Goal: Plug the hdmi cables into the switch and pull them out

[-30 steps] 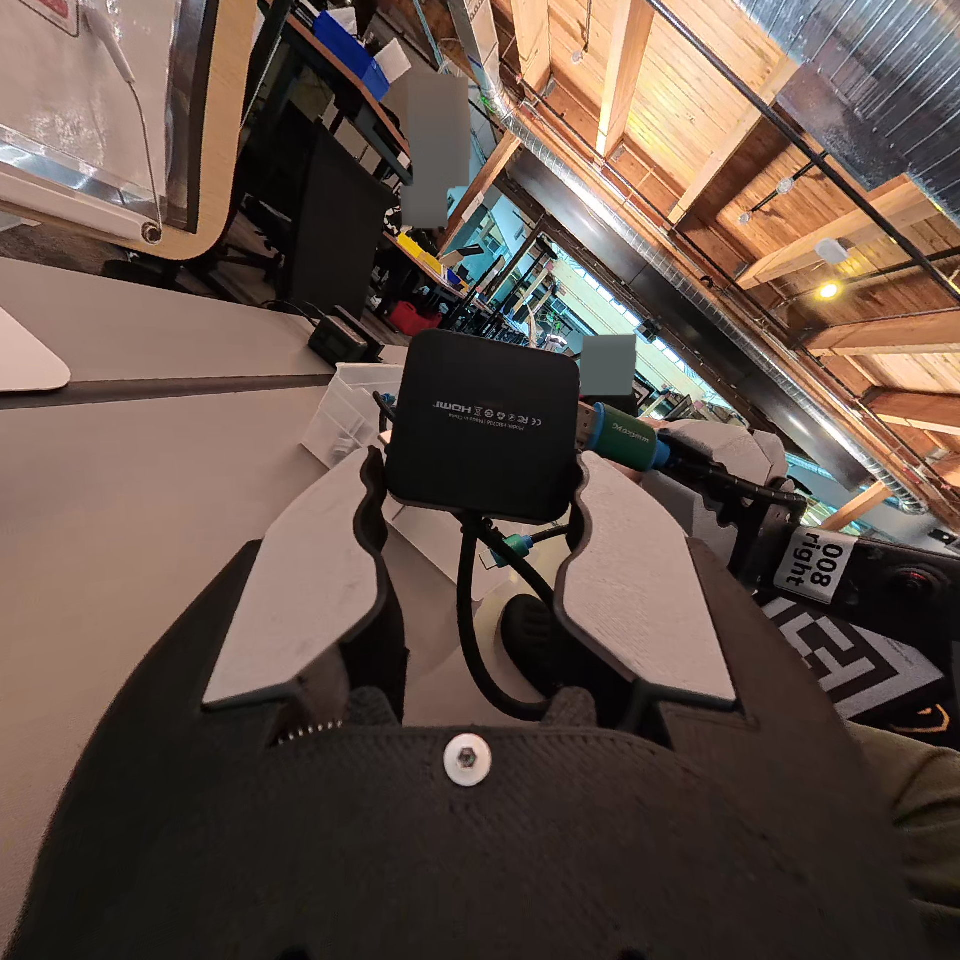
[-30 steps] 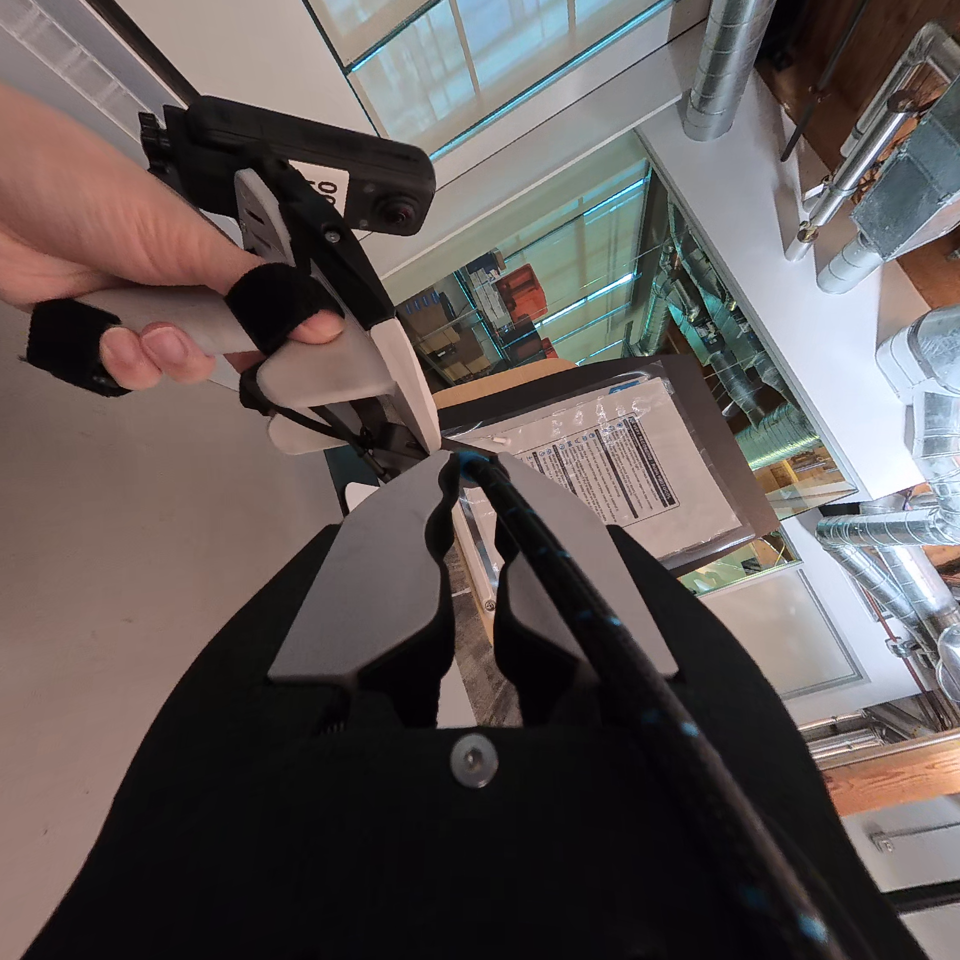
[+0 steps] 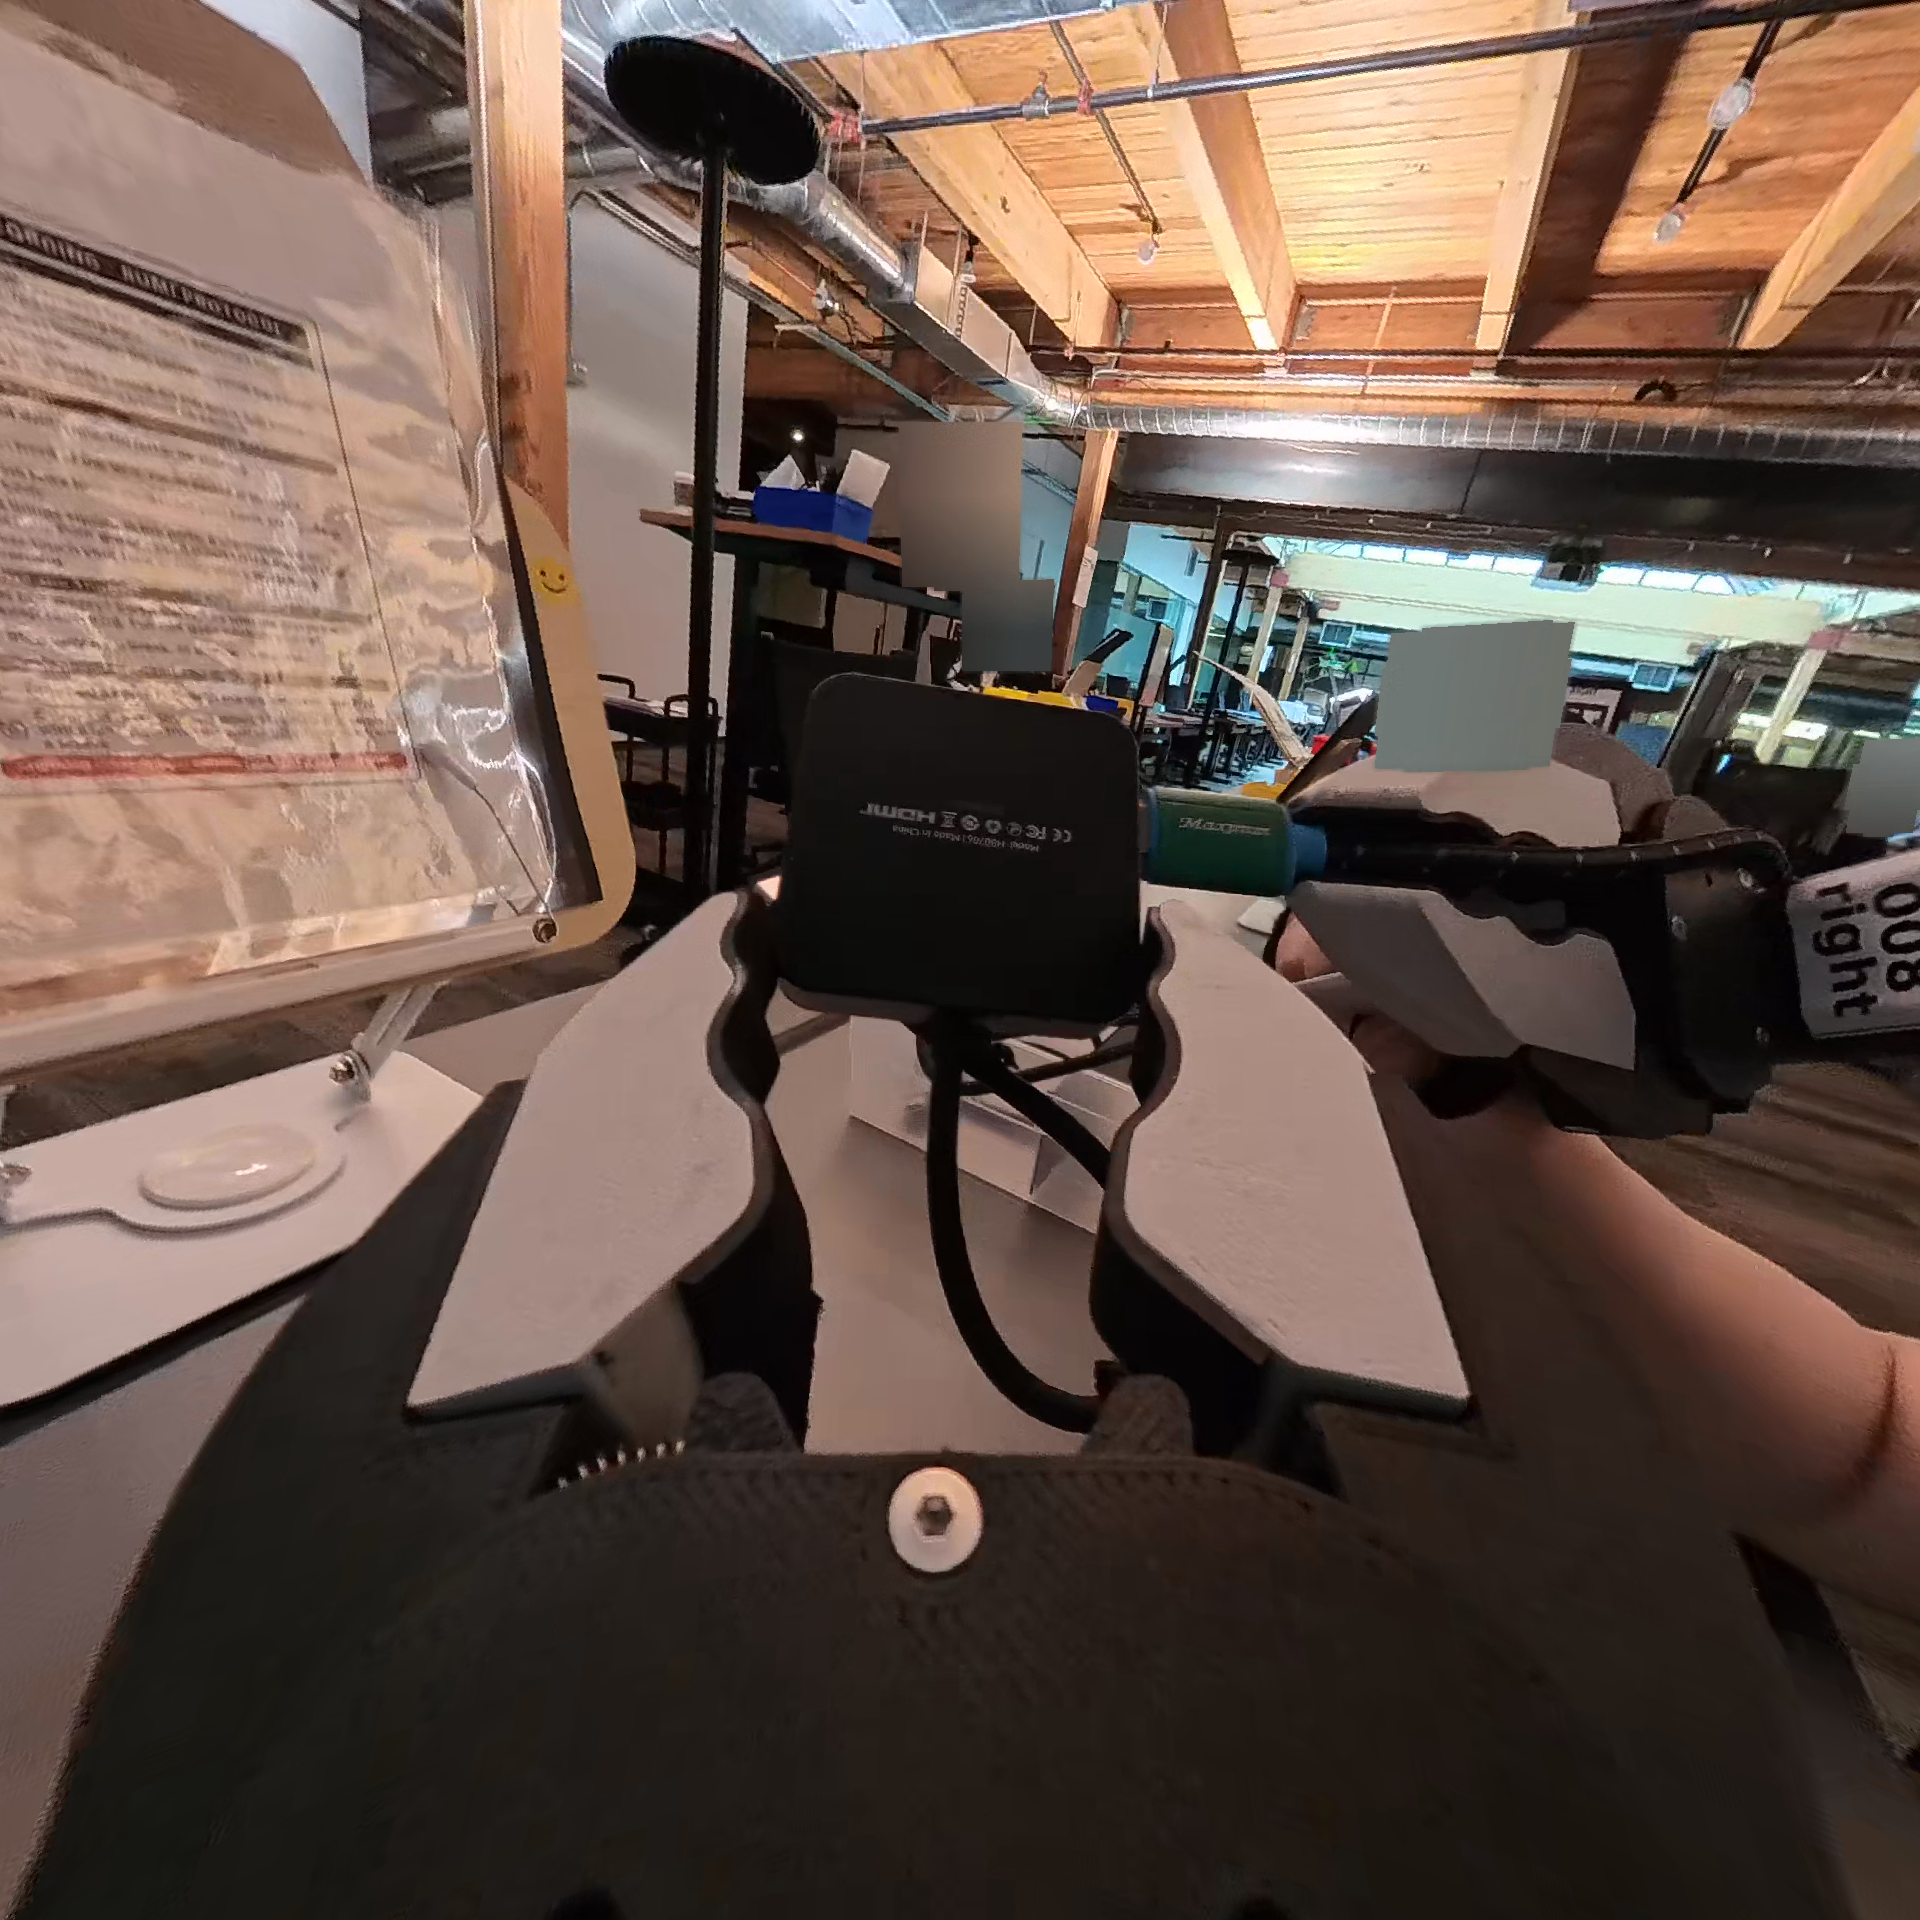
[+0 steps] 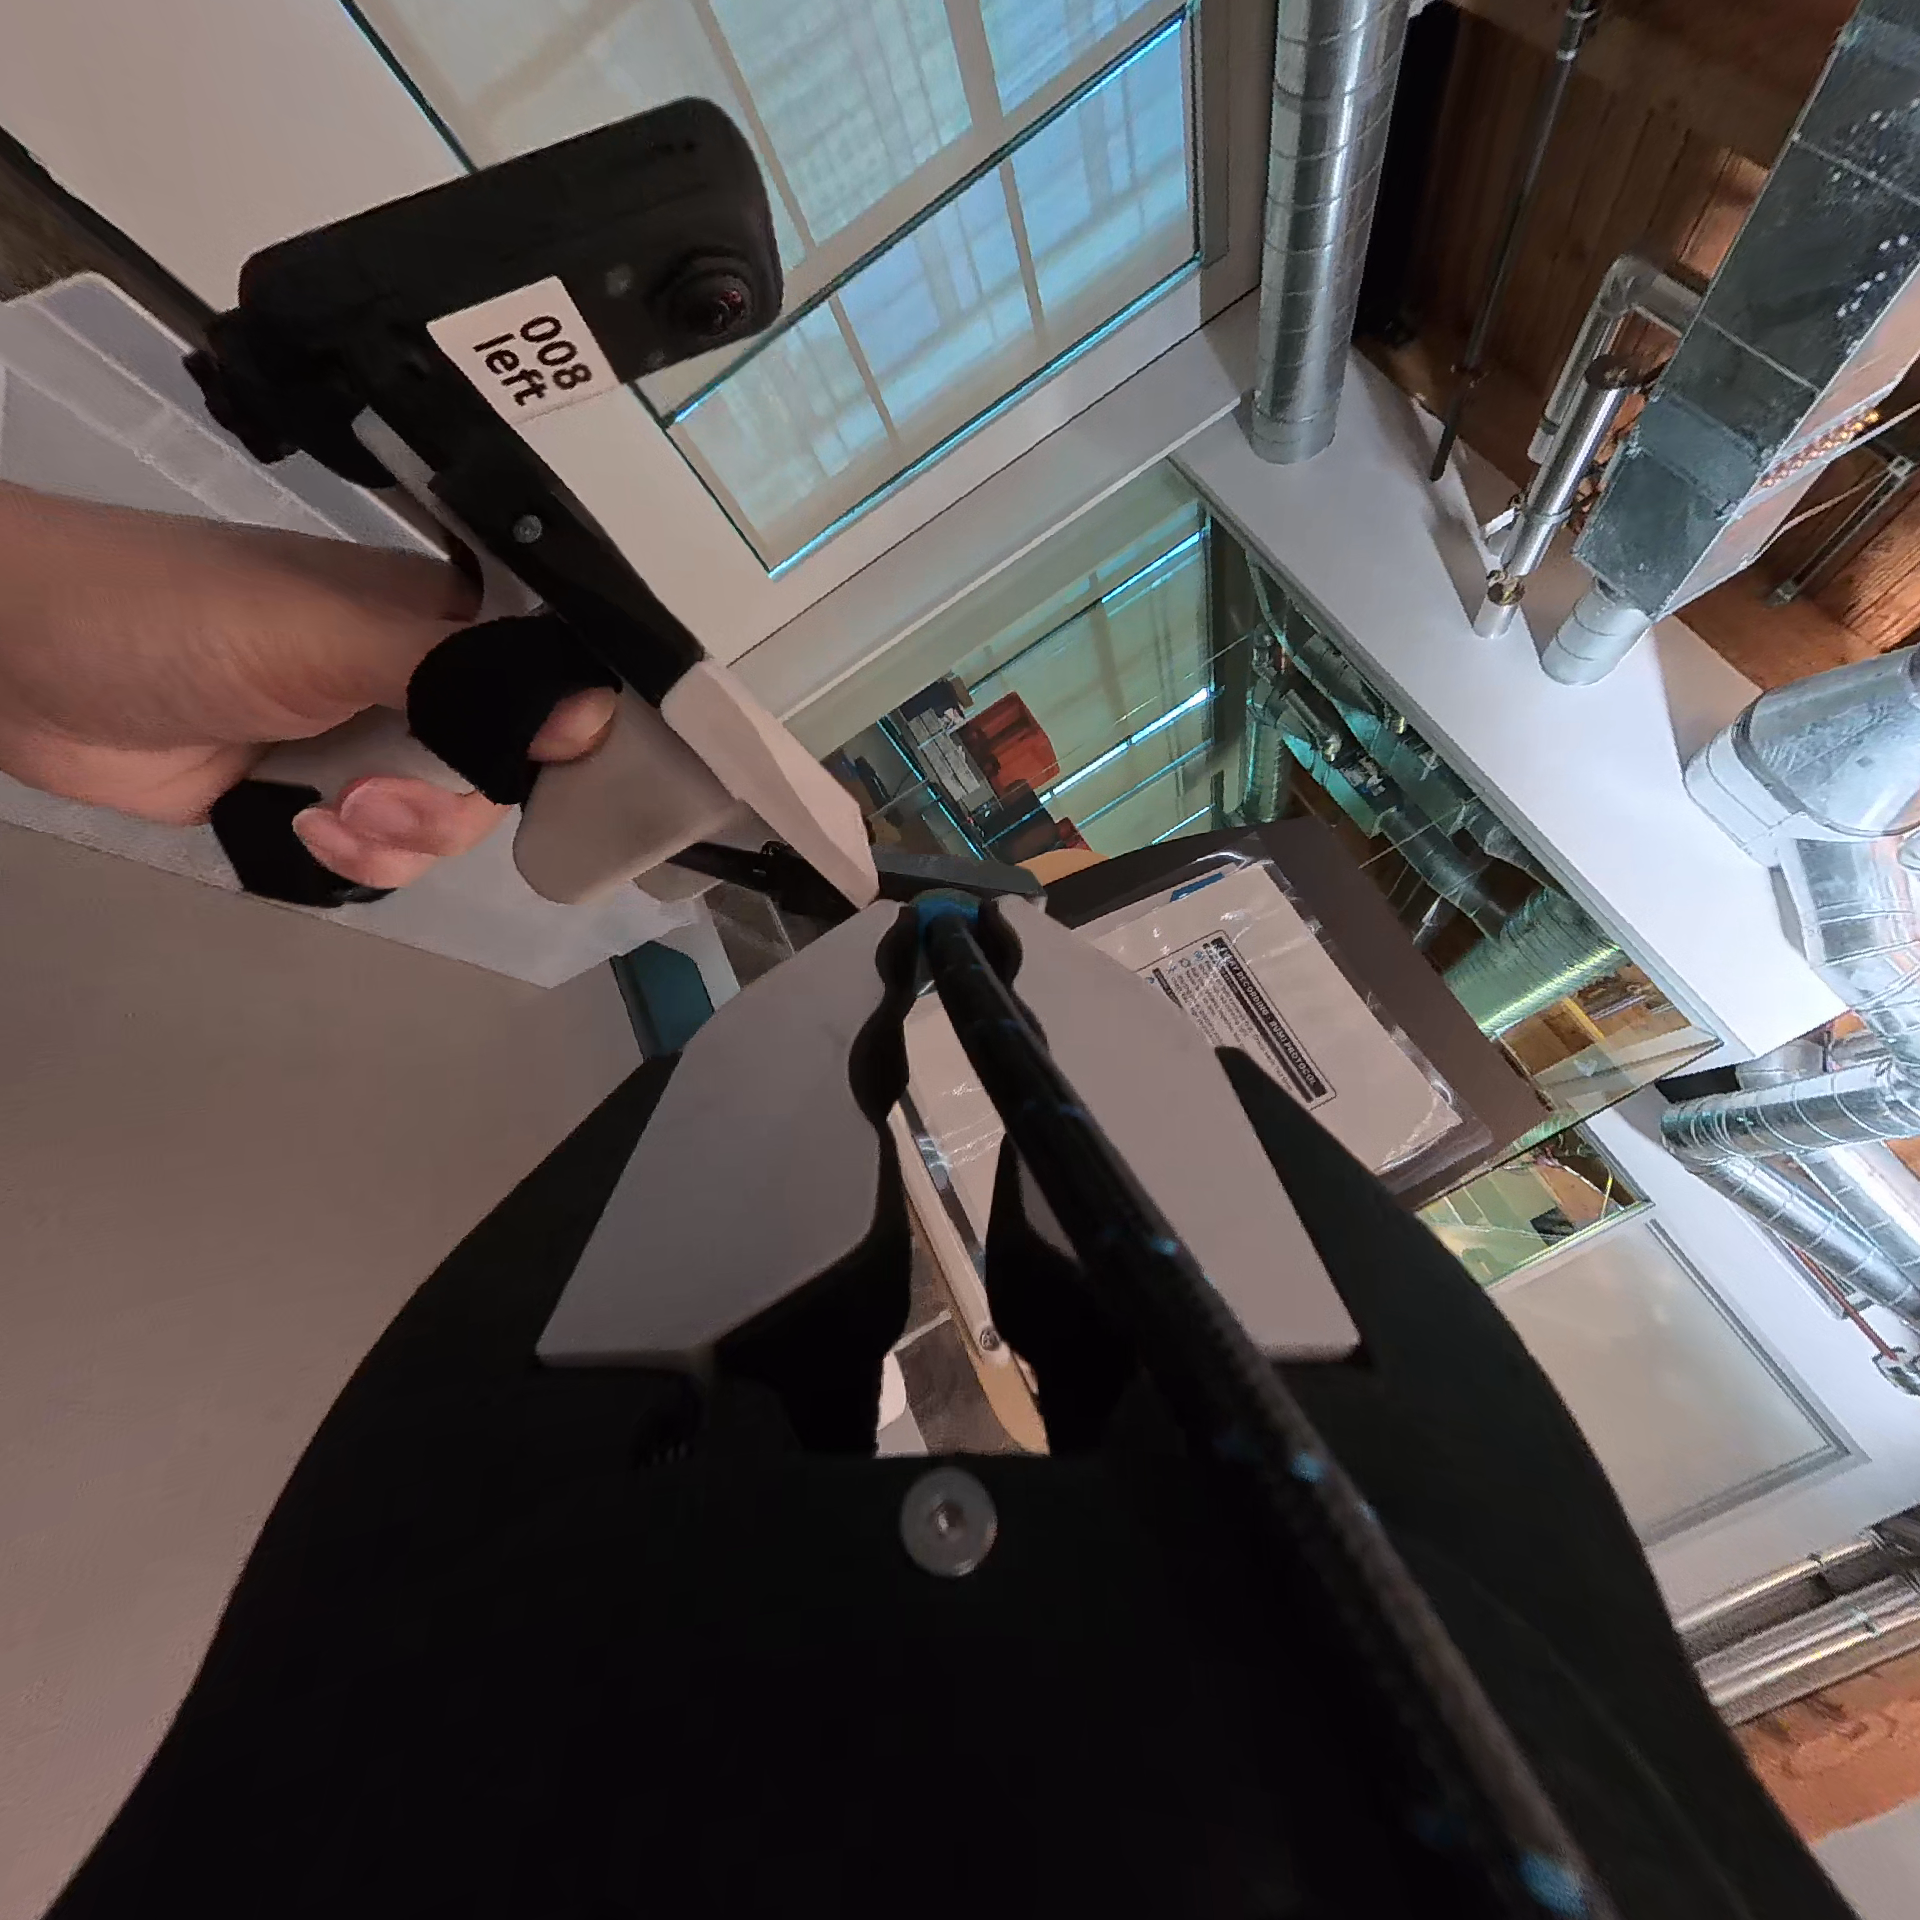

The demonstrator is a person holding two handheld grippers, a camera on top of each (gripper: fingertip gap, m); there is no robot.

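Both grippers have swung round since a second ago: a sign in a plastic sleeve point(image 3: 239, 582) now fills the left of the left wrist view, where bare table showed.

Clenched on the black HDMI switch point(image 3: 961, 847), the left gripper point(image 3: 951, 935) holds it upright by its lower side edges, a black cable point(image 3: 966, 1226) looping down between the fingers. On the switch's right side sits a green HDMI plug point(image 3: 1221, 836), pushed up against the casing. The right gripper point(image 4: 940, 914) is closed on the braided cable point(image 4: 1049, 1091) just behind that plug, with the cable running back over its right finger point(image 4: 1164, 1164).
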